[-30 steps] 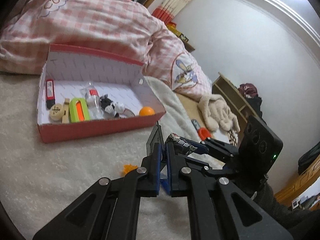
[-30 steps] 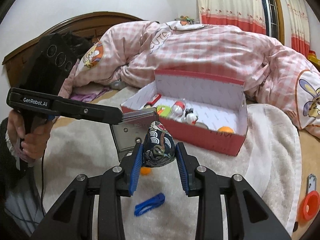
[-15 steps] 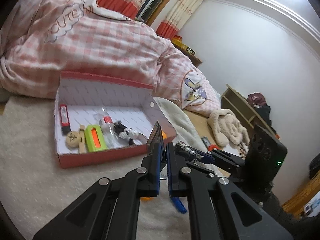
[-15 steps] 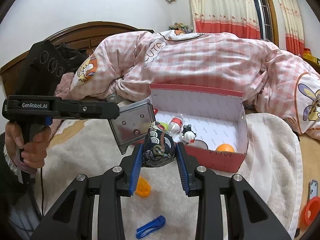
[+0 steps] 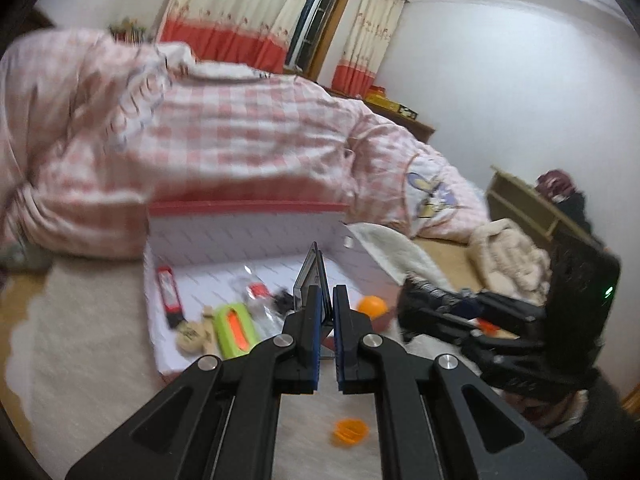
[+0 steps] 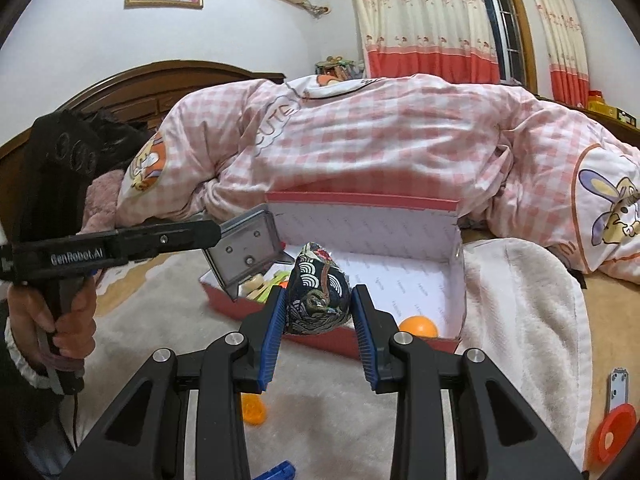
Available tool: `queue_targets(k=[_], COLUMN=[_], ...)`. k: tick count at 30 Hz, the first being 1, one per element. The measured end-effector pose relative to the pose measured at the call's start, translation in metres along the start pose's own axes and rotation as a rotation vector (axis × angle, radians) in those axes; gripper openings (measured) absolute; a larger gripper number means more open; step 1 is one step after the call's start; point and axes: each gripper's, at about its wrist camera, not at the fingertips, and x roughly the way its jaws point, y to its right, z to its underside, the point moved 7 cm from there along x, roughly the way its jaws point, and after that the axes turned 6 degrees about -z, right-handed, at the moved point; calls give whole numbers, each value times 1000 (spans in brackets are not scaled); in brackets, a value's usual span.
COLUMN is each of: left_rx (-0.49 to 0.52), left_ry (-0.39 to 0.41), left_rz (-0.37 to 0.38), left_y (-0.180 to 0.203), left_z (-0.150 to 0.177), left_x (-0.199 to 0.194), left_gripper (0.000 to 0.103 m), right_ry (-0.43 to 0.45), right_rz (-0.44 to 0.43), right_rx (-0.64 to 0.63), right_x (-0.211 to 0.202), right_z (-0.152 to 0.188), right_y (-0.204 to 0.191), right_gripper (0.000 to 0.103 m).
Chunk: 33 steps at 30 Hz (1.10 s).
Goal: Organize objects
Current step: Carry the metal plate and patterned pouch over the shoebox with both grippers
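Observation:
A red cardboard box (image 5: 248, 208) with a white patterned inside stands open on a fluffy blanket; it also shows in the right wrist view (image 6: 362, 199). My left gripper (image 5: 326, 300) is shut on a flat clear plastic case (image 5: 310, 276), held edge-on over the box; the case also shows in the right wrist view (image 6: 244, 250). My right gripper (image 6: 319, 306) is shut on a dark blue wave-patterned fabric pouch (image 6: 318, 300), held above the box's front wall. An orange ball (image 6: 417, 327) lies in the box.
In the box lie a green and orange case (image 5: 234, 330), a red and black bar (image 5: 168, 290), a small bottle and wooden pieces. On the blanket lie an orange ring (image 5: 350, 432), a blue clip (image 6: 278, 472) and an orange round thing (image 6: 614, 428). A pink checked quilt (image 6: 380, 140) lies behind.
Both grippers have moved forward and up toward the box with their loads. The clear case now sits over the box's inside and the pouch is above its front wall.

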Motion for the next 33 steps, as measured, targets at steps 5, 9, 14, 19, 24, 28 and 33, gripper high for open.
queue_targets(k=[5, 9, 14, 19, 24, 28, 33], left_rx=[74, 75, 71, 46, 41, 34, 23], left_ry=[30, 22, 9, 4, -19, -36, -42], left_rz=[-89, -99, -128, -149, -176, -192, -199], left_y=[-1, -2, -10, -22, -31, -38, -45], left_z=[-3, -4, -2, -3, 5, 10, 12], left_x=[10, 23, 33, 38, 47, 53, 55], left_gripper=[4, 4, 4, 4, 4, 4, 4], right_ry=[6, 0, -7, -28, -61, -84, -114], right_rz=[32, 49, 57, 74, 77, 79, 91], right_rx=[-2, 6, 19, 34, 40, 31, 44], right_x=[9, 18, 28, 42, 55, 62, 70], right_z=[-6, -6, -9, -7, -1, 4, 8], right_y=[8, 15, 22, 33, 37, 38, 43], right_gripper=[34, 34, 34, 34, 34, 34, 34])
